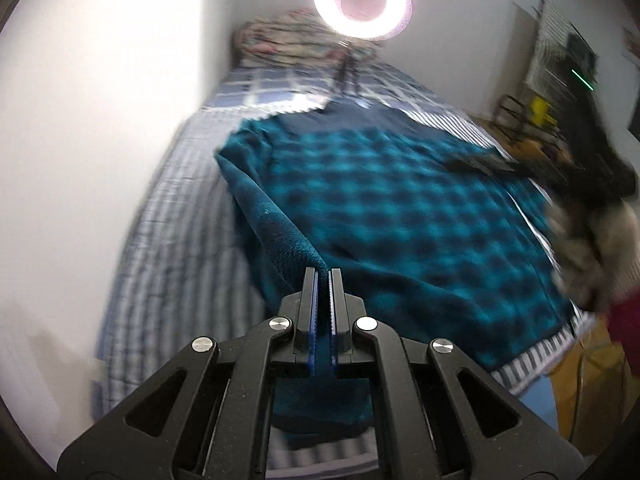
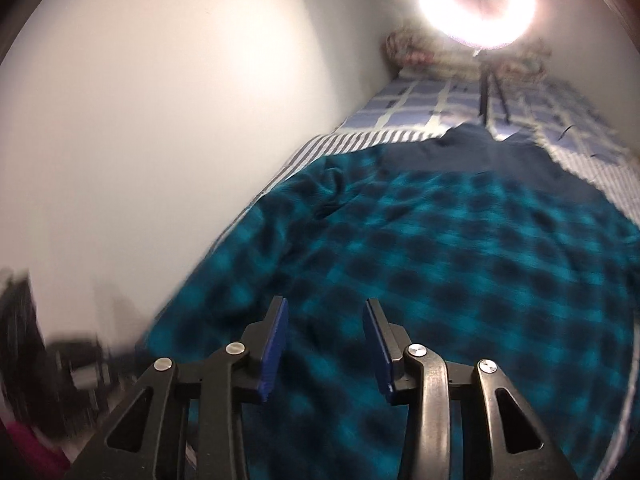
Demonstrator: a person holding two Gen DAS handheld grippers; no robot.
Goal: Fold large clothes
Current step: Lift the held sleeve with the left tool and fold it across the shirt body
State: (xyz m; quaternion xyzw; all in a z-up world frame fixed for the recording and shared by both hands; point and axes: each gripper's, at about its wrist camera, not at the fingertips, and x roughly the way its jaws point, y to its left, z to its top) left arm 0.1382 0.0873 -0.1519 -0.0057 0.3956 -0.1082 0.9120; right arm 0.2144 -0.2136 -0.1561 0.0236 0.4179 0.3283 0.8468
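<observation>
Left gripper (image 1: 323, 276) jaws clamped on teal checked fleece garment (image 1: 400, 208) edge. Right gripper (image 2: 326, 316) jaws apart above it. Ring light (image 1: 362, 2) stands on bed (image 1: 168, 216).

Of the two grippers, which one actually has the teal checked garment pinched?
The left gripper: it is shut on a raised fold of the teal checked garment. The right gripper is open above the fabric with nothing between its pads.
</observation>
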